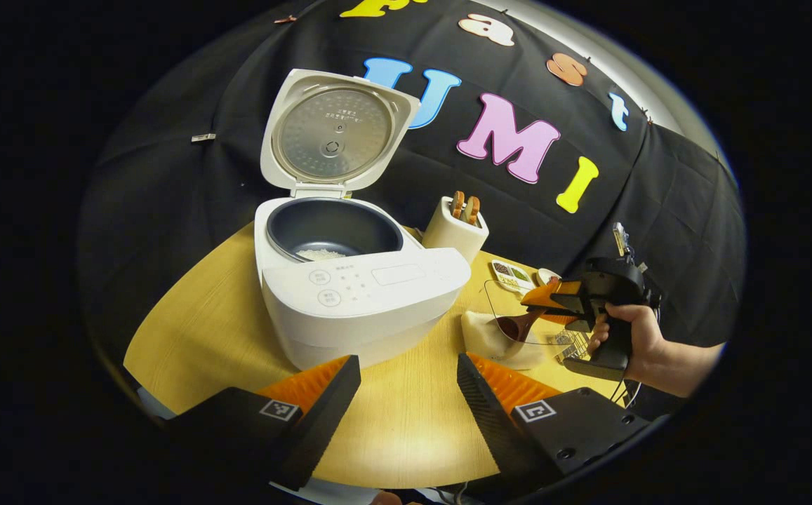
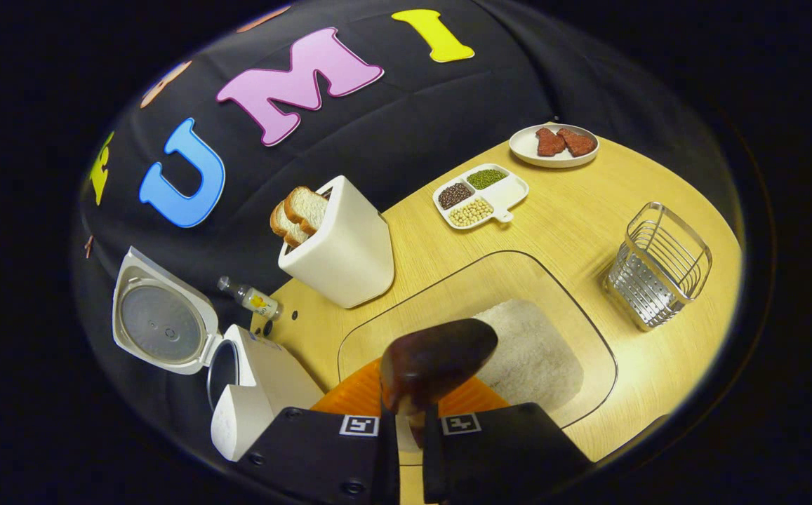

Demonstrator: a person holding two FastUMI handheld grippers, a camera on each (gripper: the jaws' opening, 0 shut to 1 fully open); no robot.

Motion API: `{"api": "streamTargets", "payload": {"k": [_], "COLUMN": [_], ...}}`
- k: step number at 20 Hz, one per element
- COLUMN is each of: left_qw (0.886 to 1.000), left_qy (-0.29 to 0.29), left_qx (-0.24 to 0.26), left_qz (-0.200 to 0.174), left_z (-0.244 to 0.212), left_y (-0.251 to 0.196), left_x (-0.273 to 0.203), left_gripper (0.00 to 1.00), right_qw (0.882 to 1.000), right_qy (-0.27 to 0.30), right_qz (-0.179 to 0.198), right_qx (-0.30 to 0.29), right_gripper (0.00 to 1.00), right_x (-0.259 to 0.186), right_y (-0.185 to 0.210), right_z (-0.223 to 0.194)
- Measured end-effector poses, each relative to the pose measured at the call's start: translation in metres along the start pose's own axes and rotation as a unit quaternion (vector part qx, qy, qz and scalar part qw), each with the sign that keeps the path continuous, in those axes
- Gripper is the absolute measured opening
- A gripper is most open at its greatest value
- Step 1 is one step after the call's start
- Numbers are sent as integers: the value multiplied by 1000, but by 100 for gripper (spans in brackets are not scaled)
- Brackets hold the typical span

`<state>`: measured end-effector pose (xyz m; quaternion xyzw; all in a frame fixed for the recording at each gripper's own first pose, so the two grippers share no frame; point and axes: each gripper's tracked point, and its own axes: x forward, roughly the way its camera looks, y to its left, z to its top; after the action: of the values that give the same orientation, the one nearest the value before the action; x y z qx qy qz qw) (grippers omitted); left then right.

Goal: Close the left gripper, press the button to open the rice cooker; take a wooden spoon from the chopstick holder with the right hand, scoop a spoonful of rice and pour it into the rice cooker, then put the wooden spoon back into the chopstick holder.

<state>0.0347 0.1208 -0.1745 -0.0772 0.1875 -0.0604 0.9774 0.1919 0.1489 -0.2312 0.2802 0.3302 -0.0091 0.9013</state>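
Observation:
The white rice cooker (image 1: 363, 294) stands open with its lid (image 1: 339, 133) upright, and a little rice (image 1: 318, 254) lies in its dark pot. My left gripper (image 1: 409, 393) is open in front of the cooker and touches nothing. My right gripper (image 2: 411, 421) is shut on the handle of the wooden spoon (image 2: 437, 361). The spoon's bowl hangs over the rice pile (image 2: 532, 354) in a clear container (image 2: 588, 330). In the left gripper view, the right gripper (image 1: 560, 298) holds the spoon (image 1: 514, 326) low inside that container. The wire chopstick holder (image 2: 658, 263) stands empty to the right.
A white toaster (image 2: 339, 245) with bread slices stands behind the container. A divided tray of beans (image 2: 479, 193) and a plate of meat (image 2: 553, 144) sit farther back. A small bottle (image 2: 251, 298) lies near the cooker (image 2: 237, 379). A hand (image 1: 630, 337) holds the right gripper.

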Motion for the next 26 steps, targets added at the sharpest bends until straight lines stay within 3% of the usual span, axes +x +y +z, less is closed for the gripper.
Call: {"api": "streamTargets", "payload": {"k": [7,14,21,26], "left_qw": [1000,998,999,999], "left_qy": [-1,-16,-21,-27], "left_qx": [12,57,37,41], "left_qz": [-1,6,12,22], "left_z": [-2,6,1,2], "left_y": [-13,-24,-28,-22], "left_x": [-6,-19,-30,-40], "left_gripper": [96,96,96,96], "right_qw": [995,988,972,958], "right_qy": [-3,-21,-34,-26], "right_qz": [9,19,49,85], "right_qx": [94,154,229,274], "right_gripper": [17,17,17,17], "right_x": [-9,-30,-53,-71], "right_y": [-13,-24,-17,9], "right_z": [20,48,77,88]}}
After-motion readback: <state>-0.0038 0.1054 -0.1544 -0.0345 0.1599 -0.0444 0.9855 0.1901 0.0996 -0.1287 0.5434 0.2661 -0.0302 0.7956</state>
